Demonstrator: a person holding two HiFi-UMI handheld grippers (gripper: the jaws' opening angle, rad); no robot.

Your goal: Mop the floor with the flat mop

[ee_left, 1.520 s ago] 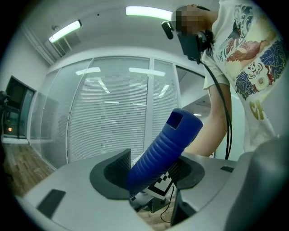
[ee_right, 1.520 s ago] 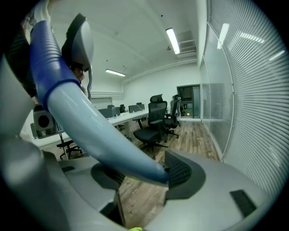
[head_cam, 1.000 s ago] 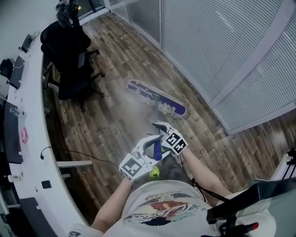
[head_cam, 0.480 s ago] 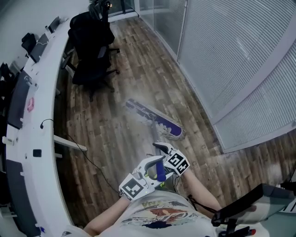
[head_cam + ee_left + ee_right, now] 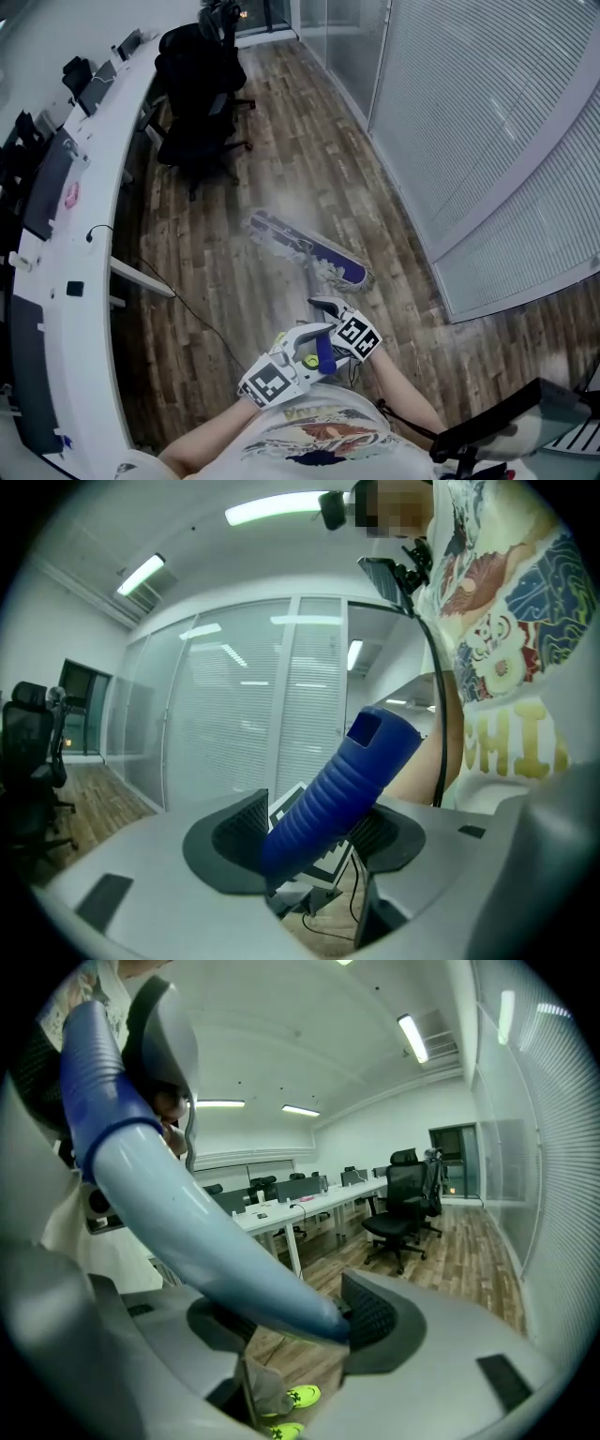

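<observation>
The left gripper (image 5: 314,343) is light grey, with black ridged pads (image 5: 239,832) and a cube (image 5: 267,382) of black-and-white square markers. Between its jaws is the deep blue ribbed plastic mop grip (image 5: 333,794), and past that the pale blue smooth mop shaft (image 5: 187,1208). Ahead of the gripper, the flat mop head (image 5: 309,251) is purple with a whitish fringe. The wooden plank floor (image 5: 281,141) is streaky brown. Below the gripper are neon yellow-green shoes (image 5: 292,1397). Behind it is a cream shirt (image 5: 506,667) printed in red, blue and yellow.

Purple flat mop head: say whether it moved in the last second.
Yes. The purple flat mop head slid toward the person, away from the black office chair.
</observation>
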